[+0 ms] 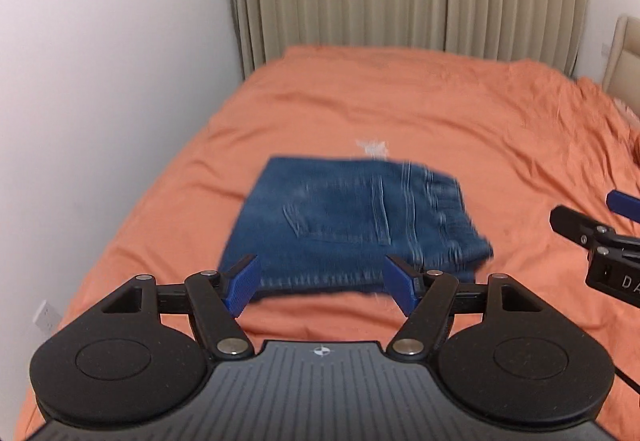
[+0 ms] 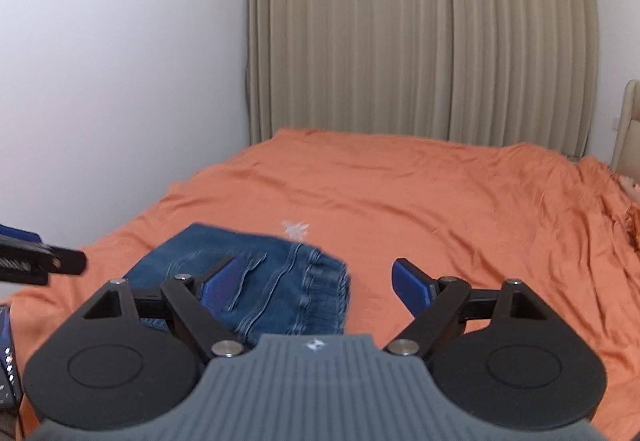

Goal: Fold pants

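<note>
While the folded blue denim pants (image 1: pixel 352 225) lie in a compact rectangle on the wrinkled orange bedsheet (image 1: pixel 460 113), both grippers hover on the near side, touching nothing. Left gripper (image 1: pixel 322 283) has its blue-padded jaws spread wide and empty; right gripper (image 2: pixel 316 285), to the pants' right, likewise gapes wide, holding nothing.

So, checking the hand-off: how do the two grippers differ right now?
The left gripper points straight at the jeans; the right gripper points past their right edge, only its left finger over denim. Left frames the near edge; right frames mostly the orange sheet. Both are open and empty.
</note>
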`<state>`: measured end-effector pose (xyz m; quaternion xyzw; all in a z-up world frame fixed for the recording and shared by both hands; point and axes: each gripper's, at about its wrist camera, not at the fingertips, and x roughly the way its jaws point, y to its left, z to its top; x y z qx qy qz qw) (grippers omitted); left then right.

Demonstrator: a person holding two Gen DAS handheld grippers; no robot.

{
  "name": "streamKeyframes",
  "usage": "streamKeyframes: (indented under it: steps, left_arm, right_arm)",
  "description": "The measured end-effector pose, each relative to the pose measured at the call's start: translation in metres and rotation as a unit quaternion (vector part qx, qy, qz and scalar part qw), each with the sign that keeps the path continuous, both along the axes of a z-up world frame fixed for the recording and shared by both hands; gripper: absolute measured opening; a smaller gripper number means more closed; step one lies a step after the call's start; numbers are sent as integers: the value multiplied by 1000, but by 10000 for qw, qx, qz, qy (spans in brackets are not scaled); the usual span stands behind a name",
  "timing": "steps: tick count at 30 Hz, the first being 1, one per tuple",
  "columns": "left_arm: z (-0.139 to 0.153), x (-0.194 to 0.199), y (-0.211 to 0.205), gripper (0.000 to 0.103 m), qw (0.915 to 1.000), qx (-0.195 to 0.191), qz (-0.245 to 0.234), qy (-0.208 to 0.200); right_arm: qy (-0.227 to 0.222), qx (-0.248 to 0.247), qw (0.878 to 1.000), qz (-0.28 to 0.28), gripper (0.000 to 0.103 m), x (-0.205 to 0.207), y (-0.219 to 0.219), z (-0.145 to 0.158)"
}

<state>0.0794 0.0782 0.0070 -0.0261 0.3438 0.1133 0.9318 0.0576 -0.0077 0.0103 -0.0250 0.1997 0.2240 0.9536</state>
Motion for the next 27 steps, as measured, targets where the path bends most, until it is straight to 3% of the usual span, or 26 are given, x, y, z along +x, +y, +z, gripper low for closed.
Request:
streamKeyframes:
  steps: [5, 9, 27]
  left_arm:
    - [-20, -3, -6, 81, 9995, -199, 215, 139]
    - [-30, -10, -23, 81, 9998, -52, 136, 126]
    - [-33, -14, -35, 81, 9996, 65, 255, 81]
  right_arm:
    - [515, -96, 9986, 15, 80, -6, 8, -26]
    - [753, -133, 9971, 27, 80, -9, 13, -44]
    - [545, -226, 9982, -120, 80, -10, 12, -55]
